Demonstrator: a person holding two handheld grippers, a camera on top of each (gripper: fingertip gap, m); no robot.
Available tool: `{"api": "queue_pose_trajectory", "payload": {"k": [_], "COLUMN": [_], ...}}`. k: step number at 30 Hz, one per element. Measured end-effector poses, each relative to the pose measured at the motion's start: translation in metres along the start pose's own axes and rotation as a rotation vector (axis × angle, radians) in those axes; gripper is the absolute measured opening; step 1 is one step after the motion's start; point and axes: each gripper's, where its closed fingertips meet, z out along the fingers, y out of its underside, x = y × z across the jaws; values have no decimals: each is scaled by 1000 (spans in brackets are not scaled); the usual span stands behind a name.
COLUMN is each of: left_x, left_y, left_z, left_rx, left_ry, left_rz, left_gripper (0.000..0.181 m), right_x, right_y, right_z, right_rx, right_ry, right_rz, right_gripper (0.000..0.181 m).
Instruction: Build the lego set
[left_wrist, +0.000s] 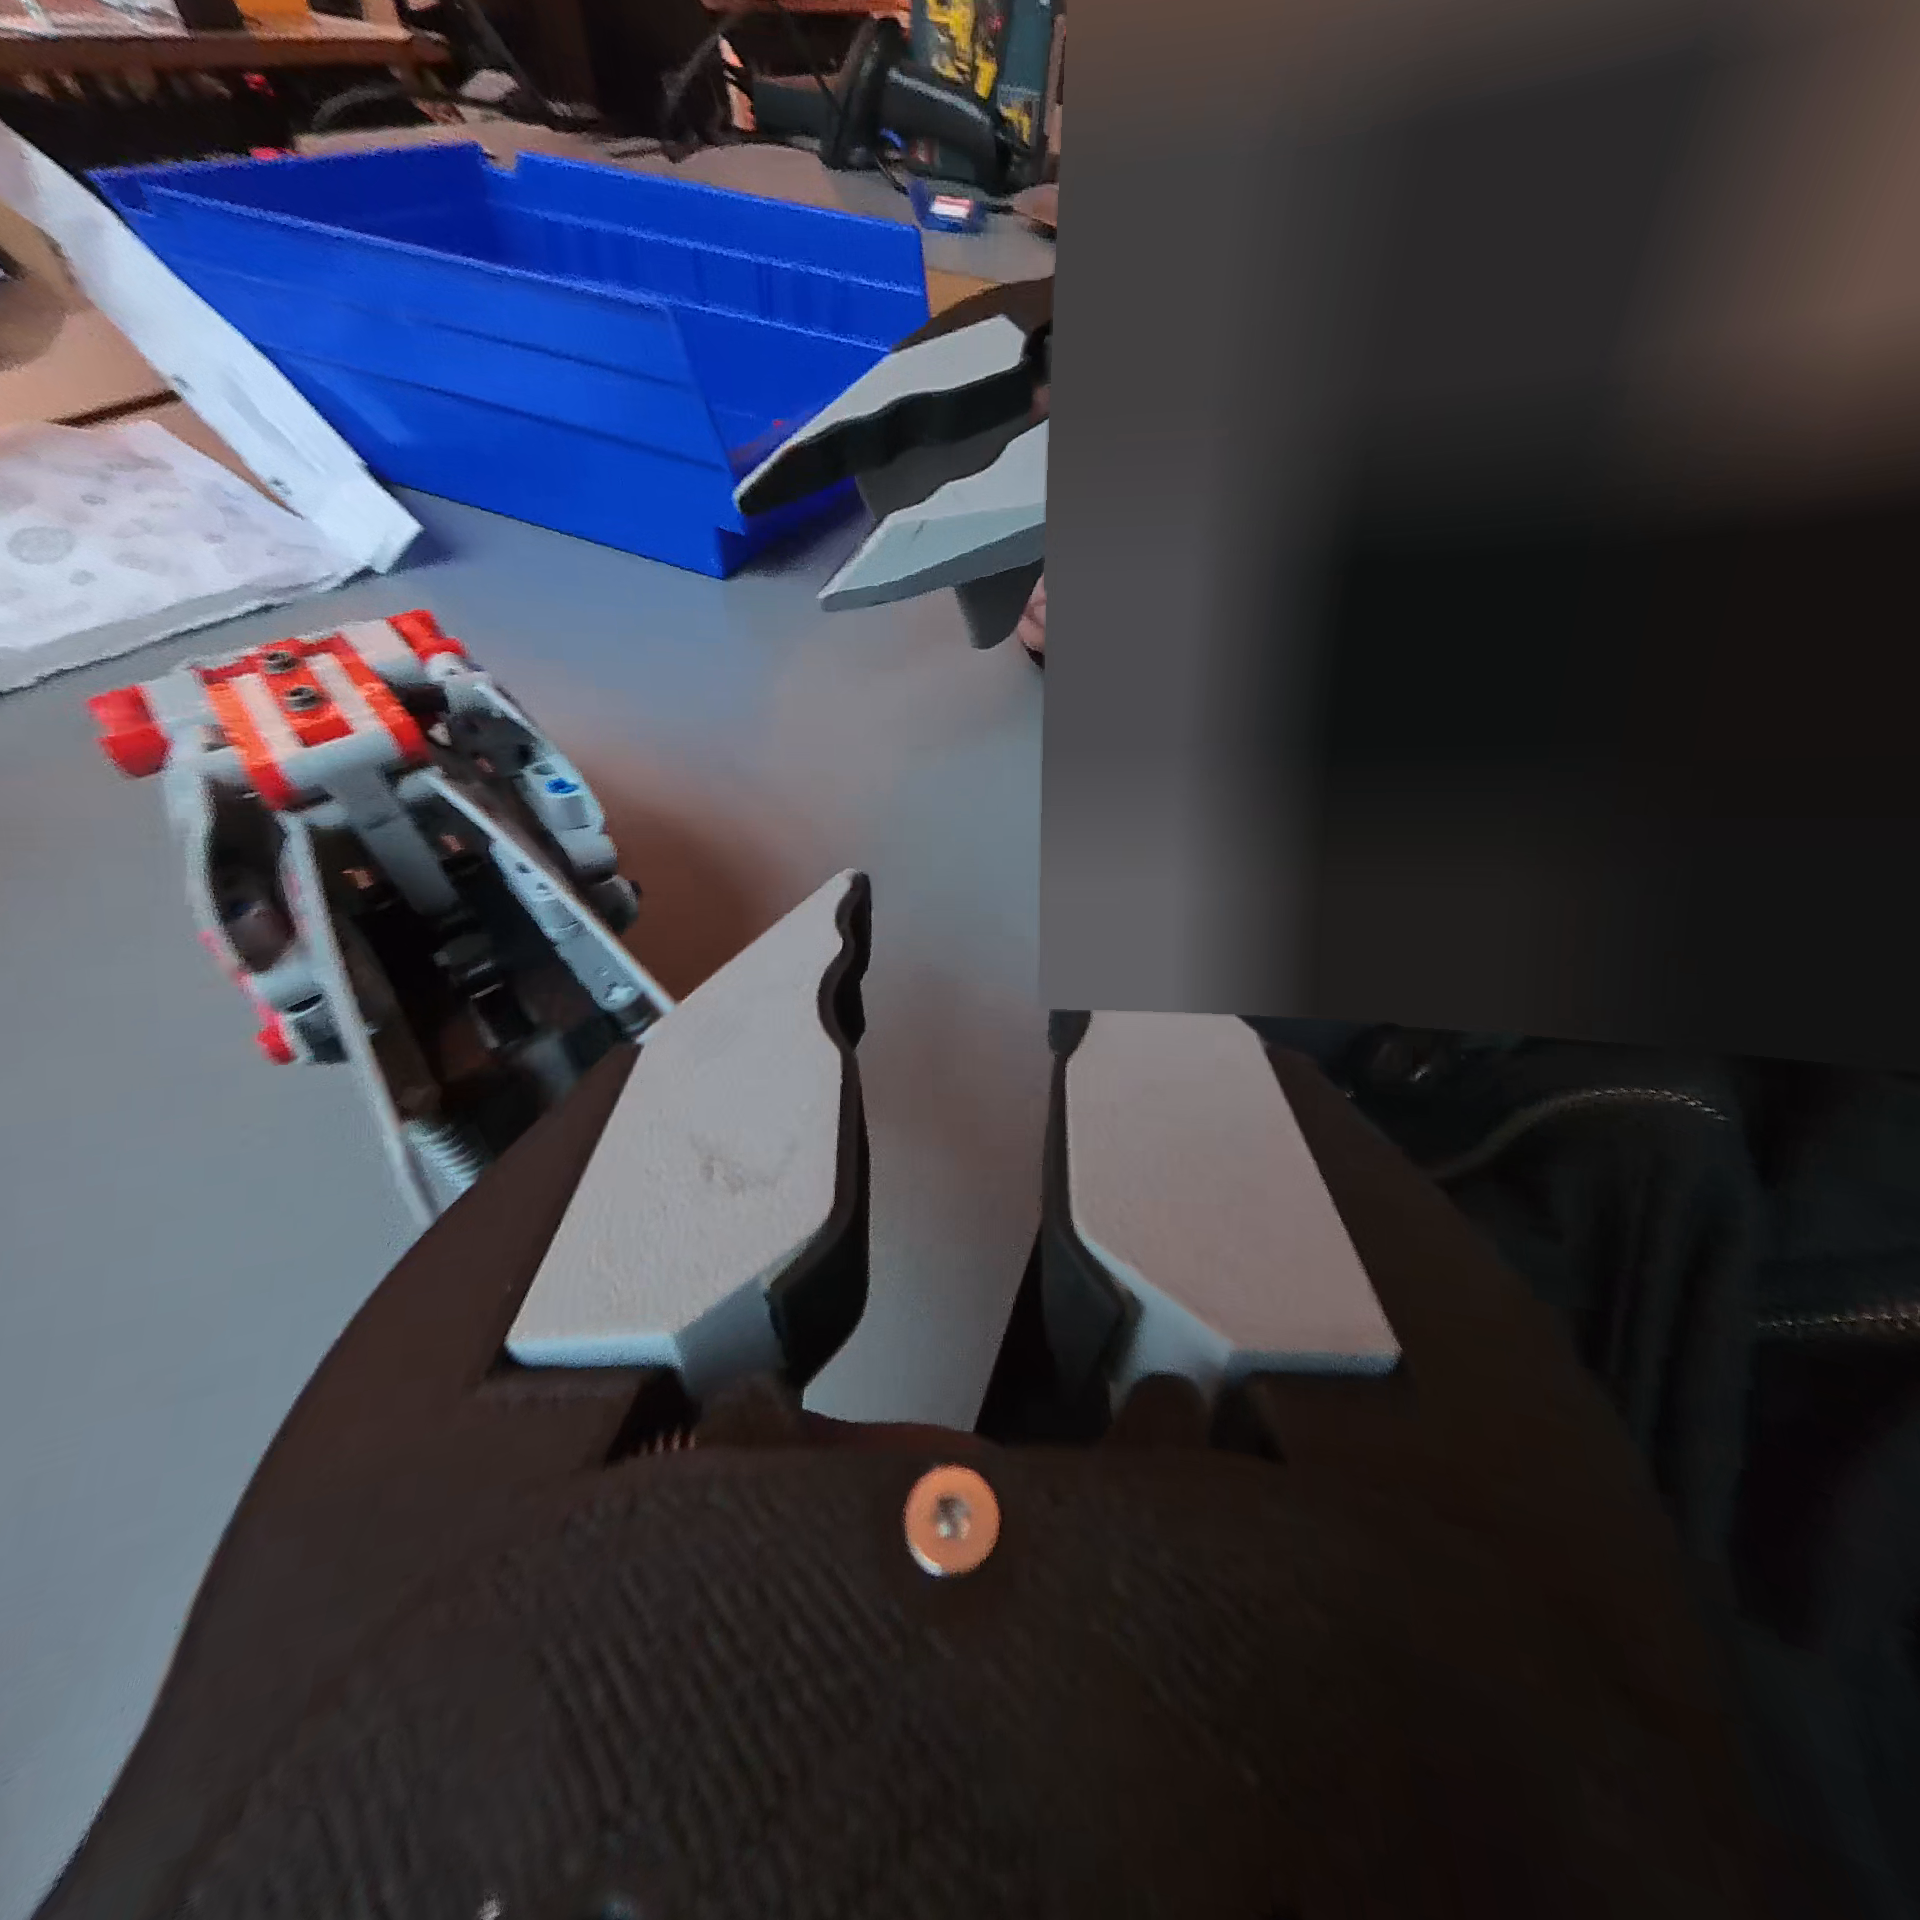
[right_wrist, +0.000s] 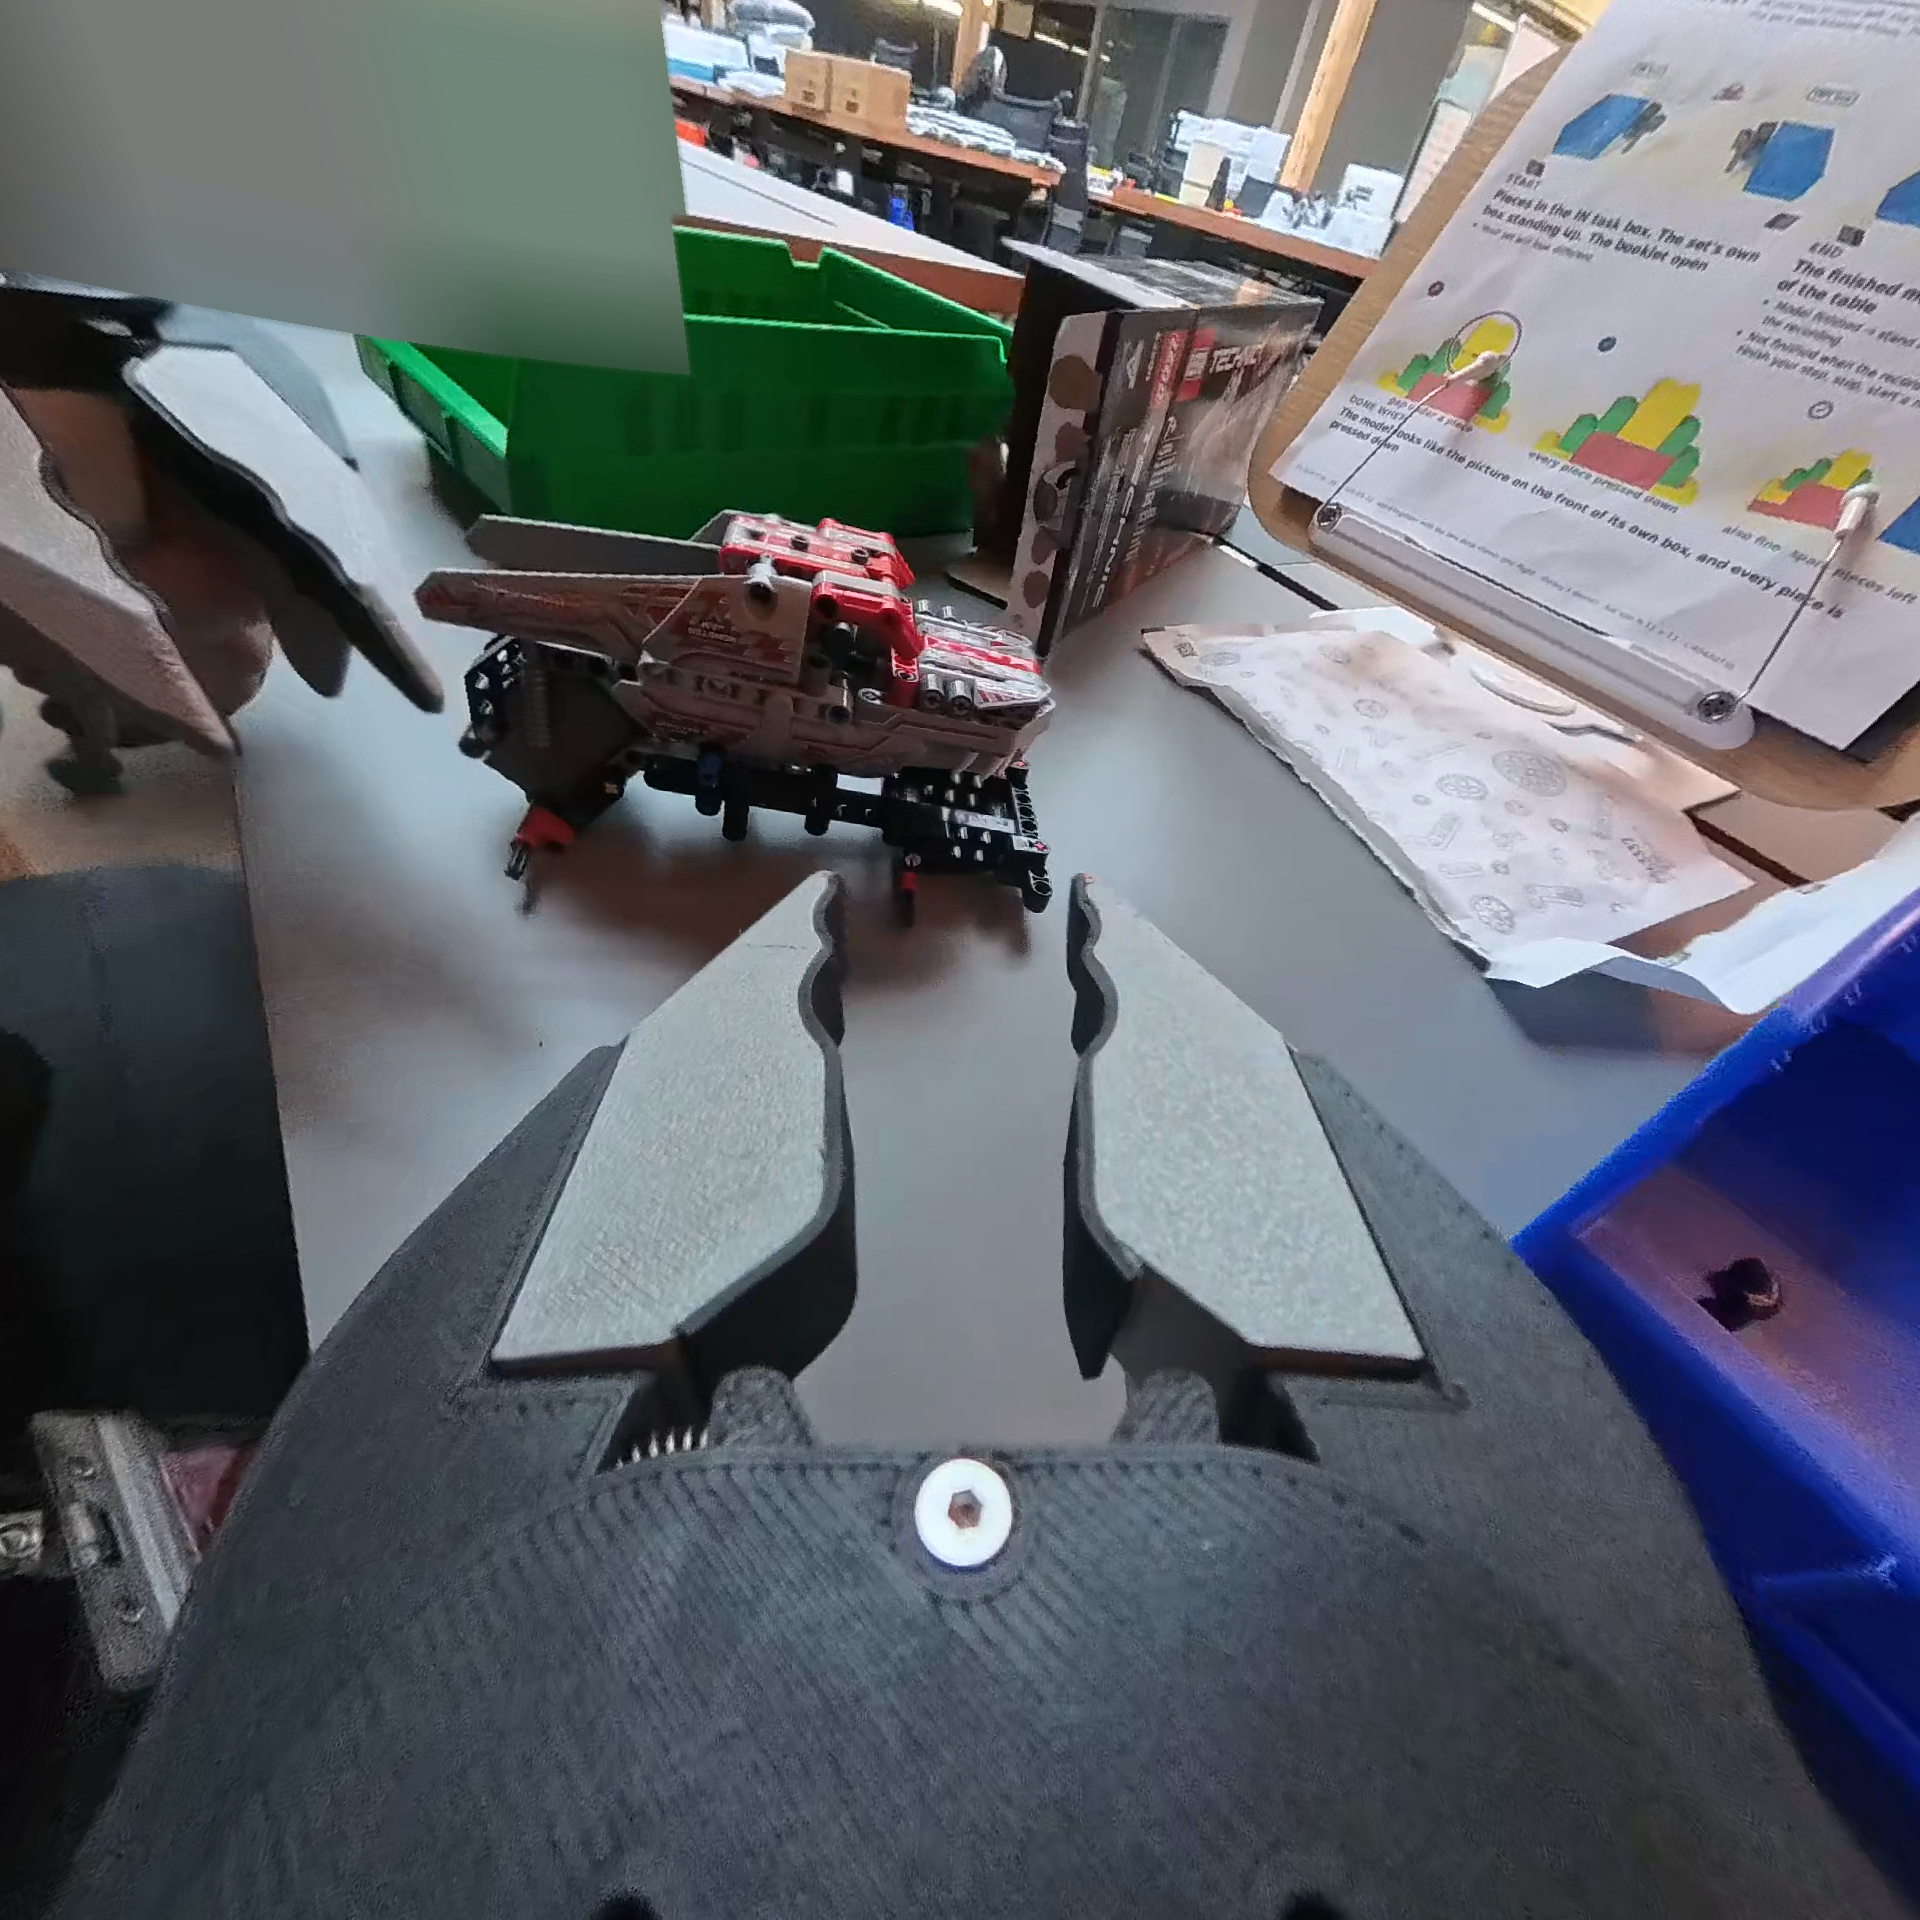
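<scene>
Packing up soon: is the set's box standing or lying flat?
Standing: the box rises upright on the table behind the model.

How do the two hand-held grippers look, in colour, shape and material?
Both look alike. The left gripper and the right gripper each have a black ribbed printed body with one silver screw at its middle. Each carries two flat grey fingers that taper to a point, lined inside with black wavy-edged pads. No cables or sleeves are visible.

printed writing in the right wrist view
an instruction sheet (right_wrist: 1621, 343) on a wooden stand and the set's dark box (right_wrist: 1143, 468) bear print.
</scene>
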Motion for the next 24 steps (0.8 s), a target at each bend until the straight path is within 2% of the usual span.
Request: {"api": "queue_pose_trajectory", "payload": {"k": [4,8,12,21,24], "left_x": [-3,8,36,105,126], "left_y": [4,23,41,84,91], "left_z": [-16,-29,-41,-81,-85], "left_rx": [23,40,58,89,69], "left_ry": [-66,-113,-165,-447,-505], "left_rz": [-24,-125,-207,-303,-301], "left_gripper": [30,30,31,35,34], "right_x": [1,-8,-3,1,2], "right_y": [-4,-8,-9,-11,-14], "right_z": [-4,-6,-6,-6,-9], "right_rx": [34,61,72,83,104], "right_ry": [-3,-37,-56,-40,-31], "right_rz": [16,-15,51,42,43], "right_gripper": [40,40,50,50,50]}}
